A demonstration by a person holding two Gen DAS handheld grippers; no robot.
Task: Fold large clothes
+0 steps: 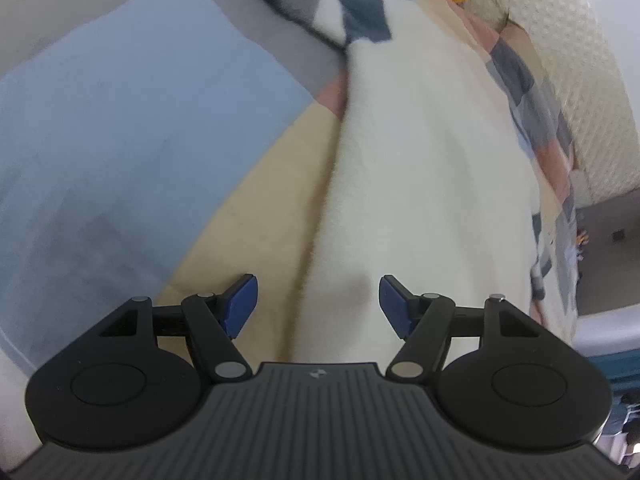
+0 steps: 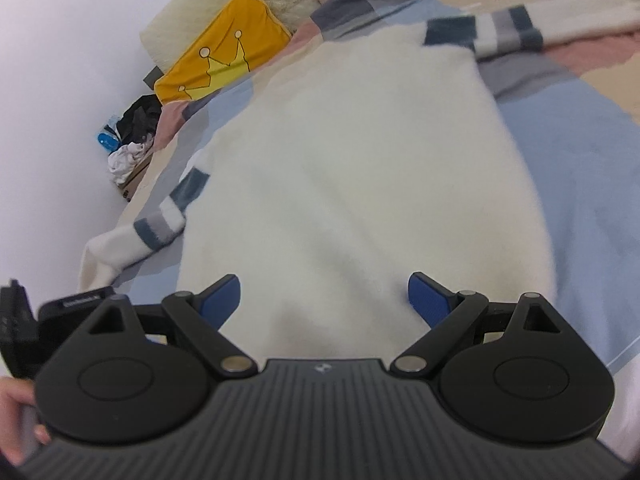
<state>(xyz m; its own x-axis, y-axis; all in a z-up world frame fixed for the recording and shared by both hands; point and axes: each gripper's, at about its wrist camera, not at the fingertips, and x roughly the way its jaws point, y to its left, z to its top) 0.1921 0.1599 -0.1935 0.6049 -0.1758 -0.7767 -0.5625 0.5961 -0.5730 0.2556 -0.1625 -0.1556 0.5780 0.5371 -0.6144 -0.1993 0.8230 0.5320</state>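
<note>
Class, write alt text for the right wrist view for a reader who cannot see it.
A cream sweater with striped sleeves lies spread on a patchwork bedspread. The right gripper is above its near edge, blue fingers open and empty. A yellow pillow leans at the far left.

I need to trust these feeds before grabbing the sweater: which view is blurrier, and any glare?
Left wrist view: smeared by motion, the cream sweater and bedspread soft; fisheye bends the edges. Right wrist view: sharper, the yellow cushion crisp, the striped sleeve slightly soft. No glare in either.
</note>
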